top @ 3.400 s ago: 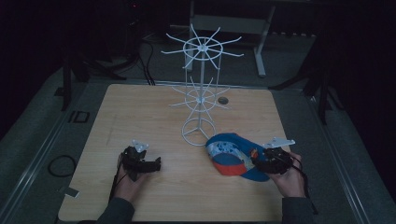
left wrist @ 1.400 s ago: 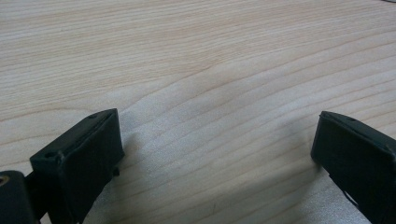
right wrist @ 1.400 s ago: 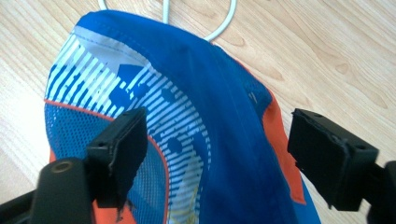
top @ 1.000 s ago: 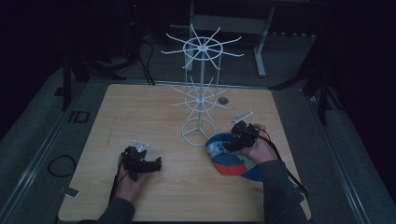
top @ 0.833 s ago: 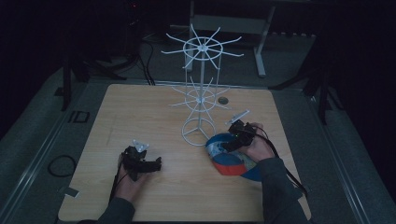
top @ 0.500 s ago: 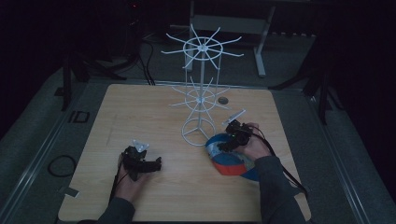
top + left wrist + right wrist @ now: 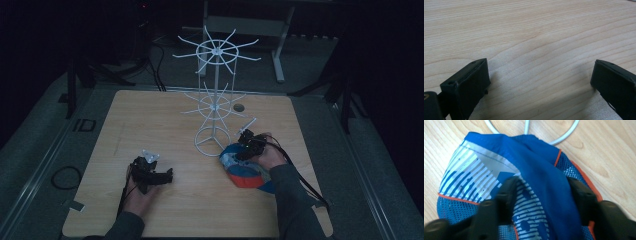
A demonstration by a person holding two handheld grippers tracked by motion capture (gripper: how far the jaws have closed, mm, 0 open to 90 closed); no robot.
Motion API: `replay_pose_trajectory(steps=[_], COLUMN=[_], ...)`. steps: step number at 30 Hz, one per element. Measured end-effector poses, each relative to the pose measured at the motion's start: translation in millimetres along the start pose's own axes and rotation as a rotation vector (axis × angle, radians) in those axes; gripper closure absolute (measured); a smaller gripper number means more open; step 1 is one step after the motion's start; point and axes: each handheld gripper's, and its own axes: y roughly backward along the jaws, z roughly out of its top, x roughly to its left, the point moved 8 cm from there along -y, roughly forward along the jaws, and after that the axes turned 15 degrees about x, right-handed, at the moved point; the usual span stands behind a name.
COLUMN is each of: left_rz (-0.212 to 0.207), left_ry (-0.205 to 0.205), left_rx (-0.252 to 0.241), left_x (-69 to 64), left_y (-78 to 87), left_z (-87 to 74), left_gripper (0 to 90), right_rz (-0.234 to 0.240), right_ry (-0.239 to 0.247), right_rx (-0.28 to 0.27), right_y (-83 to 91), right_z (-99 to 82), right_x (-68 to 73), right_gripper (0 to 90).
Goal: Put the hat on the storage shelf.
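- Blue fabric is what matters: the cap [image 7: 243,167] lies on the table [image 7: 150,115] near its right edge, toward the near side, with its far end just touching the ring base of the wire rack [image 7: 215,107].
- We have the right gripper [image 7: 246,145] down on the cap's far end. In the right gripper view a raised fold of the cap [image 7: 534,177] sits between the jaws, which have just been closing; they stand about half closed and look pressed into the cloth on both sides.
- From this gripper the cap runs back toward us and slightly right, brim end nearest the table's near edge, so its long axis lies roughly along our right forearm. The rack stands just beyond the gripper, to the left.
- We keep the left gripper [image 7: 150,172] well apart near the table's near-left part, jaws wide open over bare wood with nothing between them.
- We judge the right hand far nearer, so any lift toward the rack falls to it; the risk is pinching only a loose fold.
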Motion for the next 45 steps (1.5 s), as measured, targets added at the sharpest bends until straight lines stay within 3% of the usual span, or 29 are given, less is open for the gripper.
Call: replay_pose_trajectory(steps=[2, 3, 5, 7, 26, 45], left_rz=[0.0, 0.0, 0.0, 0.0, 0.0, 0.0], left_ry=[0.0, 0.0, 0.0, 0.0, 0.0, 0.002], left_rx=[0.0, 0.0, 0.0, 0.0, 0.0, -0.002], left_x=[0.0, 0.0, 0.0, 0.0, 0.0, -0.1], left_y=[0.0, 0.0, 0.0, 0.0, 0.0, -0.1], left_z=[0.0, 0.0, 0.0, 0.0, 0.0, 0.2], left_gripper=[2.5, 2.5, 2.5, 2.5, 2.5, 2.5], right_rz=[-0.002, -0.002, 0.001, 0.0, 0.054, 0.052], right_ry=[0.007, 0.007, 0.019, 0.023, -0.042, -0.079], right_rx=[0.018, 0.018, 0.026, 0.013, -0.227, -0.325], right_y=[-1.1, -1.1, -1.1, 1.2, 52.9, 87.2], right_z=[-1.0, -1.0, -2.3, -2.7, -24.9, -42.8], right_x=[0.6, 0.6, 1.6, 1.9, -11.6, -24.4], right_gripper=[64.3, 64.3, 79.6, 82.7, 84.2, 84.2])
